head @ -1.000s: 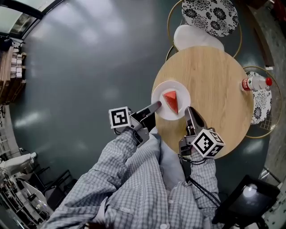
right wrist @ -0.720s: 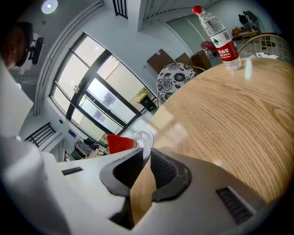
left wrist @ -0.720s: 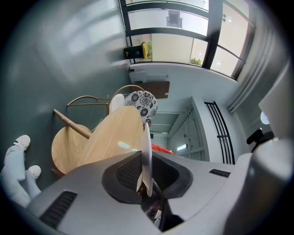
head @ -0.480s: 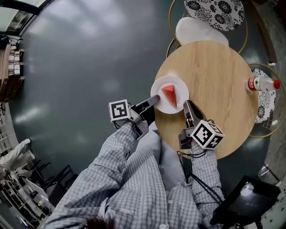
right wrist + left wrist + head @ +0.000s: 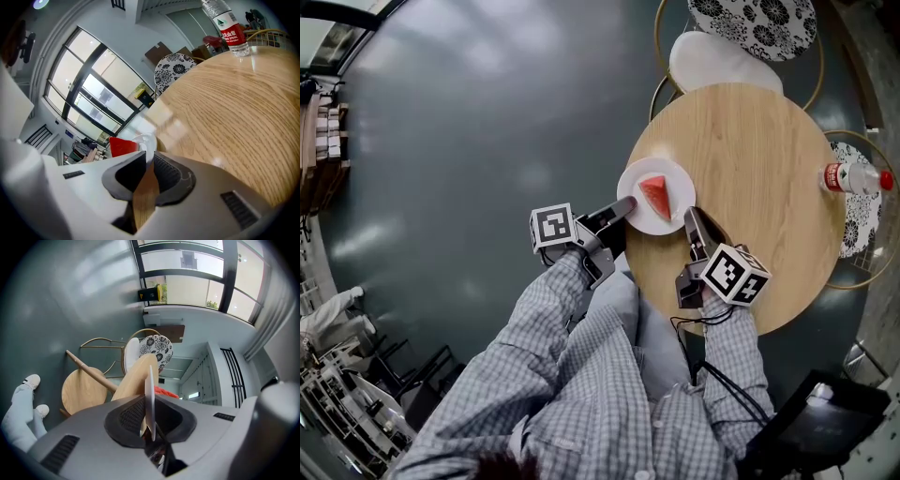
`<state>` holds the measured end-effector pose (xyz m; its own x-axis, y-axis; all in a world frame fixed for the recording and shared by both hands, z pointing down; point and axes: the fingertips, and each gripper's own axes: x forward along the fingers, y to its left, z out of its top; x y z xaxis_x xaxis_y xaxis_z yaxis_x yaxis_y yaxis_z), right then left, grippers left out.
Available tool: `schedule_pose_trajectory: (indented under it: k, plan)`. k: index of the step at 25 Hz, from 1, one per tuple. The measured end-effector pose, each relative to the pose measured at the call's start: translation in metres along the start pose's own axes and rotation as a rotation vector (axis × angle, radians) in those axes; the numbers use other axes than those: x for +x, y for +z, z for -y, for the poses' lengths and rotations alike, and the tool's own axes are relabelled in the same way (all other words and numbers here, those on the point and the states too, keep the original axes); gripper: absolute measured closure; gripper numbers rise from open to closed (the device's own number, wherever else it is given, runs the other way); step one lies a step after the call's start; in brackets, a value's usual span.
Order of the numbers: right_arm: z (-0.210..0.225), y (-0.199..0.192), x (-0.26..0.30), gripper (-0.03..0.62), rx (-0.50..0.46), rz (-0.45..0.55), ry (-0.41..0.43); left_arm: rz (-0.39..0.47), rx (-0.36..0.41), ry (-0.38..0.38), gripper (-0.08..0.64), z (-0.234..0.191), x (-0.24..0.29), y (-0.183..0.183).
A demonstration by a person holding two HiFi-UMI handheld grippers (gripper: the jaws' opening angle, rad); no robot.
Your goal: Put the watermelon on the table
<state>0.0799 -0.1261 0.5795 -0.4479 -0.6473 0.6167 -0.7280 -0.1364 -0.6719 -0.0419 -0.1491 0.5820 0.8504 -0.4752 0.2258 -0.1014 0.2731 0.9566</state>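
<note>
Nearby, on the round wooden table (image 5: 759,159), we see a water bottle (image 5: 855,178) with a red label standing at the far right edge, well apart from the plate. Two gold-framed chairs stand beyond the table, one with a floral cushion (image 5: 753,19), one with a white cushion (image 5: 722,64). The watermelon (image 5: 654,195), a red wedge, lies on a white plate (image 5: 680,183) over the table's near-left edge. Our left gripper (image 5: 627,203) is clamped on the plate's left rim, and our right gripper (image 5: 689,216) seemingly pinches its near-right rim. Whether the plate touches the wood we cannot tell.
</note>
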Motion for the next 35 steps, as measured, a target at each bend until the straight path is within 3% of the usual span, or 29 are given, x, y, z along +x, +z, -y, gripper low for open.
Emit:
schedule_pose_trajectory:
  k: [6, 12, 14, 19, 21, 23, 26, 30, 35]
  plan:
    - [-0.002, 0.001, 0.004, 0.535, -0.032, -0.006, -0.01, 0.018, -0.016, -0.002, 0.512, -0.001, 0.0, 0.004]
    - [-0.011, 0.0, -0.008, 0.535, -0.232, -0.029, -0.023, 0.024, -0.025, 0.029, 0.514, -0.005, -0.002, 0.004]
    - [-0.02, -0.001, -0.016, 0.535, -0.393, -0.035, -0.032, 0.023, -0.024, 0.038, 0.514, -0.007, -0.003, 0.005]
    - [-0.067, -0.028, -0.023, 0.535, -1.111, -0.121, -0.045, 0.023, -0.019, 0.019, 0.515, -0.002, -0.001, 0.006]
    - [-0.079, -0.049, -0.02, 0.535, -1.349, -0.173, -0.029, 0.021, -0.012, 0.028, 0.515, -0.004, -0.002, 0.006]
    - [-0.085, -0.066, -0.015, 0.535, -1.525, -0.219, -0.024, 0.021, -0.019, 0.028, 0.515, -0.004, -0.002, 0.006]
    - [-0.087, -0.081, -0.003, 0.535, -1.658, -0.241, -0.033, 0.017, -0.022, 0.05, 0.514, -0.009, -0.003, 0.006]
    - [-0.079, -0.08, 0.008, 0.537, -1.801, -0.207, -0.125, 0.014, -0.018, 0.039, 0.514, -0.006, -0.003, 0.005]
    - [-0.077, -0.081, 0.011, 0.545, -1.815, -0.276, -0.134, 0.001, -0.012, 0.036, 0.514, -0.006, -0.002, 0.005]
